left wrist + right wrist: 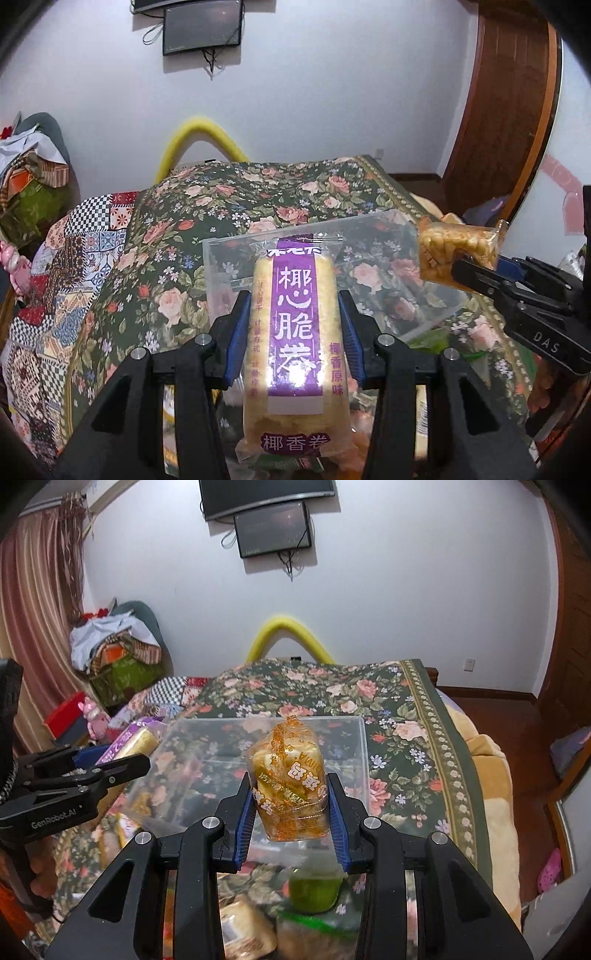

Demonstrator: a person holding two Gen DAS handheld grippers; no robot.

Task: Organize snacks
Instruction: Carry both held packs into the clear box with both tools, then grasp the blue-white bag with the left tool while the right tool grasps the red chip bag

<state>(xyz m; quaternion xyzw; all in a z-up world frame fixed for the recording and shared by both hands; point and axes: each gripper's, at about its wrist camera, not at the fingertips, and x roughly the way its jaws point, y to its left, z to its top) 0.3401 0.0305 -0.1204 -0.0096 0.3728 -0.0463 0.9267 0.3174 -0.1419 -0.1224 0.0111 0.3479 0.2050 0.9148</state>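
My left gripper (293, 325) is shut on a purple-labelled coconut roll pack (295, 332), held upright in the air in front of a clear plastic box (399, 258) that sits on the floral bedspread. My right gripper (291, 808) is shut on a small clear packet of golden caramel snack (288, 782) with orange print, held above the near side of the same clear box (351, 746). In the left wrist view the right gripper (465, 269) shows at the right with its packet (454, 251). In the right wrist view the left gripper (110, 760) shows at the left with the purple pack (133, 738).
Several more wrapped snacks (243, 926) and a green-topped one (314, 890) lie on the bed below the grippers. The floral bedspread (399, 709) covers the bed. A heap of clothes and boxes (118, 653) stands at the far left; a wooden door (509, 110) is at the right.
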